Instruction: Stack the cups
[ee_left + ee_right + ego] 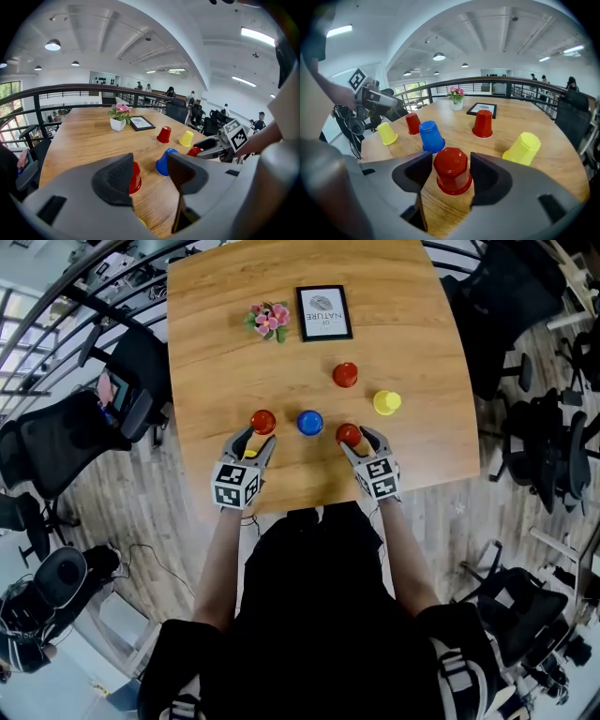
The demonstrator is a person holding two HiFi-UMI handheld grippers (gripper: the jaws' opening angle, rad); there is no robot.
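Note:
Several cups stand upside down on the wooden table (412,324). My right gripper (356,440) (449,174) is open around a red cup (349,434) (453,169), which rests on the table with a pad close on each side. A blue cup (310,423) (431,136) stands just left of it. My left gripper (253,442) (150,176) is open; a yellow cup (387,132) (250,454) sits low beneath it, mostly hidden. Another red cup (263,421) (135,178) stands just beyond its tips. A third red cup (345,374) and a second yellow cup (387,402) stand farther back on the right.
A framed picture (323,312) and a small flower pot (269,320) sit at the table's far side. Office chairs (56,442) surround the table, and a dark railing (66,282) runs at the left. The table's near edge lies just behind both grippers.

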